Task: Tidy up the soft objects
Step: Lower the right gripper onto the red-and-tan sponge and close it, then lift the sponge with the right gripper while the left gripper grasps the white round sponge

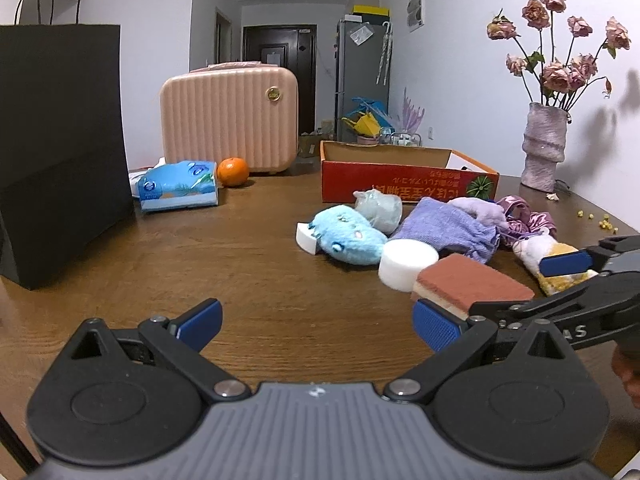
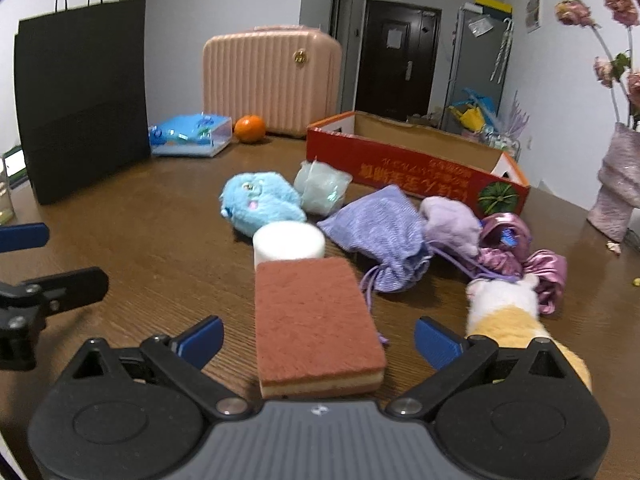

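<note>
The right hand-held gripper [image 2: 318, 342] was spread wide around the brown sponge [image 2: 316, 320], pinching nothing; the left hand-held gripper [image 1: 316, 324] hung spread and empty over bare tabletop [image 1: 240, 264]. The sponge lay touching the white foam cylinder [image 2: 288, 242], with the red cardboard box [image 2: 416, 168] beyond the pile. A shallow pinch risked squashing the sponge until it slipped, and closing could have nudged the cylinder or snagged the purple pouch's drawstring [image 2: 370, 292].

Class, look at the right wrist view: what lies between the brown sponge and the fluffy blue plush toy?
A white foam cylinder sits between them in the right wrist view, just beyond the far end of the brown sponge, with the blue plush toy behind it.
</note>
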Available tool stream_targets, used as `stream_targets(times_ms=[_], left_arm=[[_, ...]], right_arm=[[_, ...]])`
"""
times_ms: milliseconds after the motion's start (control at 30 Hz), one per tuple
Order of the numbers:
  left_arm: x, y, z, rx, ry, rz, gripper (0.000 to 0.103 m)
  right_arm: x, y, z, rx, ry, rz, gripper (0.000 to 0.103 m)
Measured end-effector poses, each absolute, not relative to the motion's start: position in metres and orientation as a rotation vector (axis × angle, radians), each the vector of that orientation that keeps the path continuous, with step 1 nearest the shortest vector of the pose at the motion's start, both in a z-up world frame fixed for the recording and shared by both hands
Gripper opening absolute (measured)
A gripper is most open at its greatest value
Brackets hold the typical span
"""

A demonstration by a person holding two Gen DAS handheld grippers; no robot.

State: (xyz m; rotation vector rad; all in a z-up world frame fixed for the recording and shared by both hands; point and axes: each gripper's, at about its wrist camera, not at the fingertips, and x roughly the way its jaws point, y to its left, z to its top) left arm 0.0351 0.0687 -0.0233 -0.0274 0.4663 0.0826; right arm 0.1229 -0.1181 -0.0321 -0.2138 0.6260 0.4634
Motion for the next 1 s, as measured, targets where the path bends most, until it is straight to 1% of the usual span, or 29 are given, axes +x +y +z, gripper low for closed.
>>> stream_targets(times_ms=[67, 200, 300, 433, 500, 533, 733, 1000], left_arm=[[0.036, 0.071, -0.025, -0.033, 0.469, 0.080, 0.103], [0.037, 0.074, -0.026, -0.041, 0.477, 0.088, 0.103], [0.039, 0.076, -0.027, -0.046, 0.481, 0.093, 0.103], [0.039, 0.076, -0.028, -0.051, 0.483, 0.095, 0.103], [0.039, 0.077, -0.029, -0.053, 0.484, 0.096, 0.103], [0.039, 0.077, -0.029, -0.053, 0.484, 0.097, 0.103], [0.039, 0.077, -0.029, -0.052, 0.482, 0.095, 0.103], [0.040, 0.072, -0.026, -0.049, 0.483, 0.089, 0.103]], right_arm=[[0.130, -0.114, -0.037, -0.217, 0.643, 0.472, 0.096], [0.142, -0.109, -0.044, -0.216, 0.665, 0.484, 0.094], [0.147, -0.107, -0.047, -0.219, 0.674, 0.490, 0.090], [0.151, -0.107, -0.051, -0.216, 0.690, 0.503, 0.079], [0.152, -0.107, -0.052, -0.217, 0.692, 0.506, 0.077], [0.152, -0.107, -0.053, -0.217, 0.693, 0.507, 0.073], [0.151, -0.111, -0.053, -0.199, 0.687, 0.517, 0.071], [0.139, -0.120, -0.041, -0.180, 0.632, 0.523, 0.071]])
